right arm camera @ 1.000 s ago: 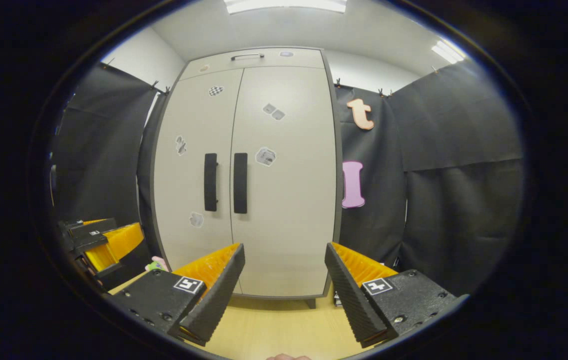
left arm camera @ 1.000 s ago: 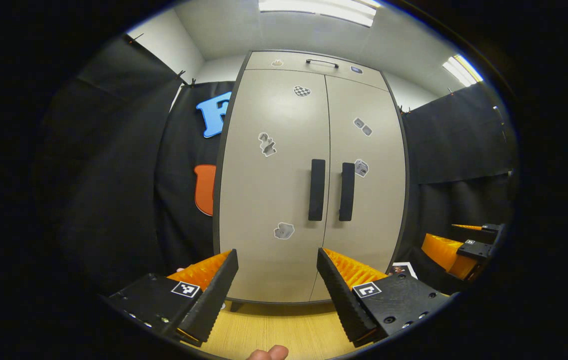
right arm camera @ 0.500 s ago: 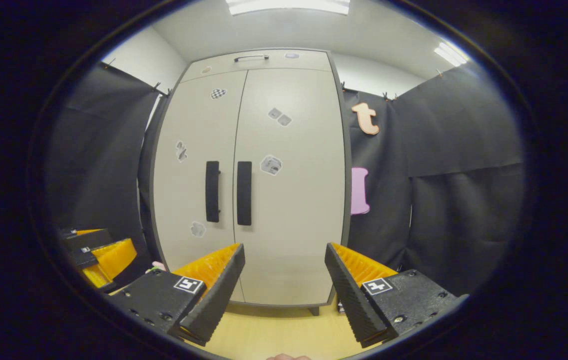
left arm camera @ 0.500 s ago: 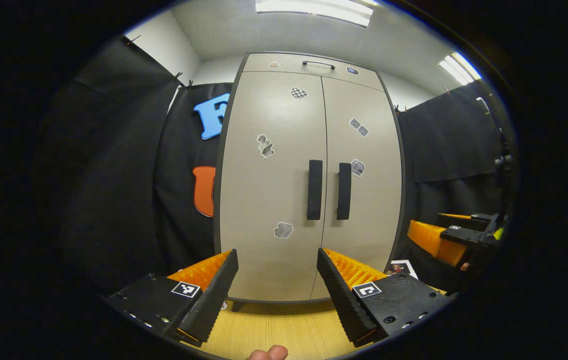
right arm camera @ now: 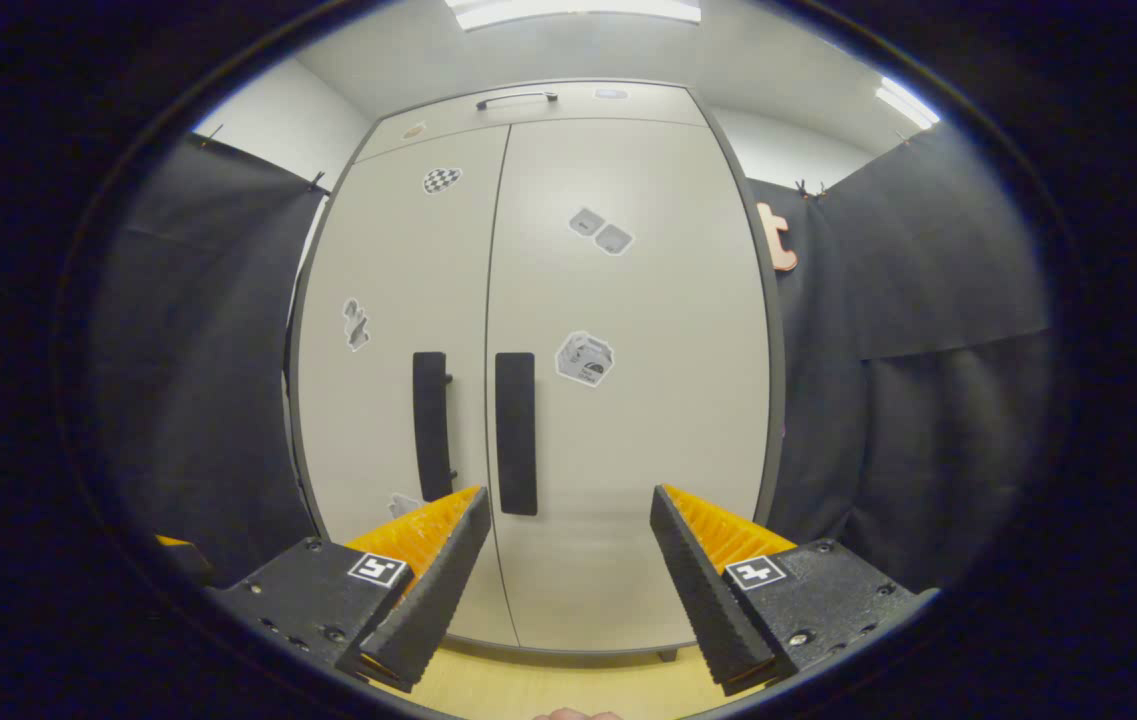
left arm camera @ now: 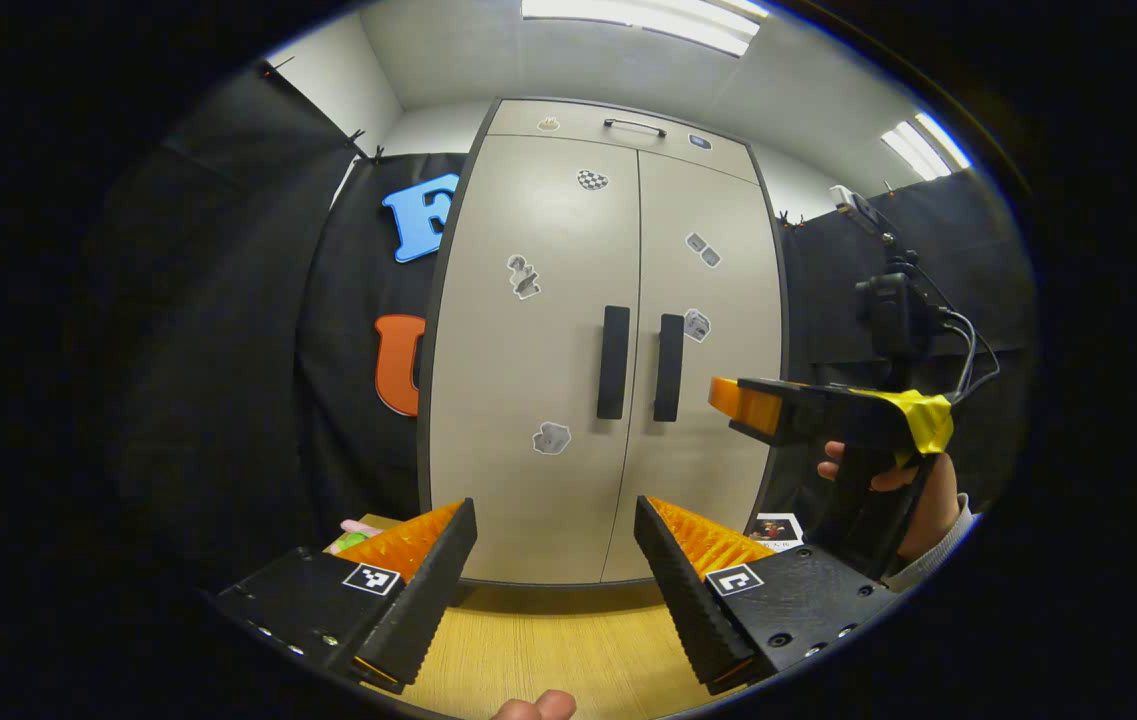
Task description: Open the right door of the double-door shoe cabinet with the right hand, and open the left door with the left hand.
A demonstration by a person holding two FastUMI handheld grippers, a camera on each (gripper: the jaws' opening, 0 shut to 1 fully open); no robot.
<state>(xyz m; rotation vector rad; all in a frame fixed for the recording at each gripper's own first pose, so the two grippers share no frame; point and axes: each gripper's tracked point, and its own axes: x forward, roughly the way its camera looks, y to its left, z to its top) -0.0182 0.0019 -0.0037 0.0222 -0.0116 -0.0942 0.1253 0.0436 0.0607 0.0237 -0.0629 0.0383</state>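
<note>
Since a second ago my right gripper (right arm camera: 568, 585) has been closing on the shoe cabinet (right arm camera: 628, 450), whose front is now looming much larger in the right gripper view, while in the left gripper view that same tool has swung in from the edge and is now hanging level in front of the right door (left arm camera: 718, 480), a hand (left arm camera: 913, 490) wrapped round its grip

Both doors are staying flush and closed, the cabinet standing on short feet on the pale wood floor (left arm camera: 548, 650) between black cloth walls. I am steering the right gripper, fingers spread wide with nothing between them, toward the right handle (right arm camera: 516, 432); I judge I need to drift left and a little up so the bar is sitting squarely between the fingers before I am squeezing, then pull along the door's arc, not straight back. My left gripper (left arm camera: 556, 590) is hanging back, well apart from the cabinet, fingers equally wide and empty, roughly lined up below the left handle (left arm camera: 613, 362)

Door panels are looking like smooth matte beige laminate with a dark edge, catching a soft sheen from the ceiling lights. Handles are flat, upright black bars, rounded at the ends, standing just beside the centre seam. Small grey stickers (right arm camera: 585, 359) are dotting both doors. Finger pads (right arm camera: 693, 580) are ridged black rubber over ribbed orange plastic
</note>
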